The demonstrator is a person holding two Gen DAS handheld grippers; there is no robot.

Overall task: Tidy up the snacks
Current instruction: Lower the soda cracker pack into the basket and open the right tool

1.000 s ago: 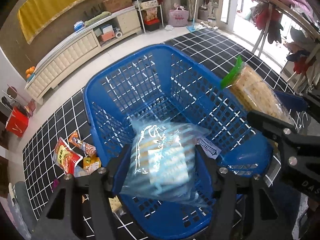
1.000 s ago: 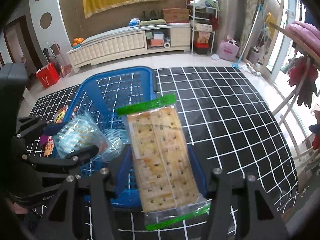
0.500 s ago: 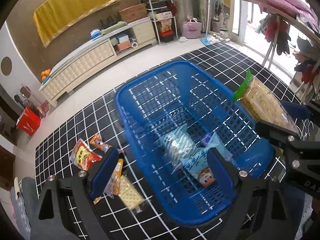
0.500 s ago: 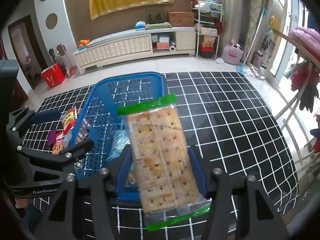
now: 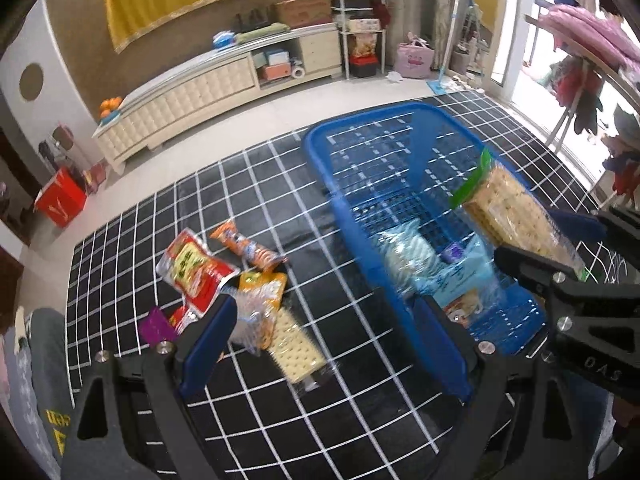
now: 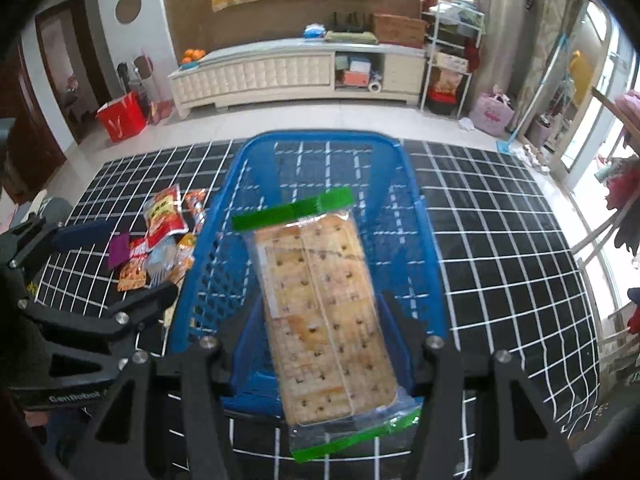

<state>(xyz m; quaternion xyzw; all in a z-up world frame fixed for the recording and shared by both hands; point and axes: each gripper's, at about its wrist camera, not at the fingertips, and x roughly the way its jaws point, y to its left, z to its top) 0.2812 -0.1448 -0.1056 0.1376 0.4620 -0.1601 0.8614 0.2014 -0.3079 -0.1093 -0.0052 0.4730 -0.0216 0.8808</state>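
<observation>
Two grippers, left gripper (image 5: 324,340) jaws spread wide and empty, right gripper (image 6: 320,344) jaws pinching cracker pack (image 6: 320,304) over blue basket (image 6: 424,240)

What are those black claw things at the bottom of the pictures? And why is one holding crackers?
Those claws are grabbers that a person holds, one in each hand. Each has a small camera looking along its two fingers, so one picture comes from each hand.

In the right hand's picture, the right gripper is squeezing a pack of crackers with green ends, held above a blue basket.

In the left hand's picture, the left gripper is open and holds nothing. It points at a pile of snacks lying on the black mat with white squares, beside the basket. You can see some bags already inside the basket.

The job is tidying snacks, so the crackers will probably go in next.
</observation>
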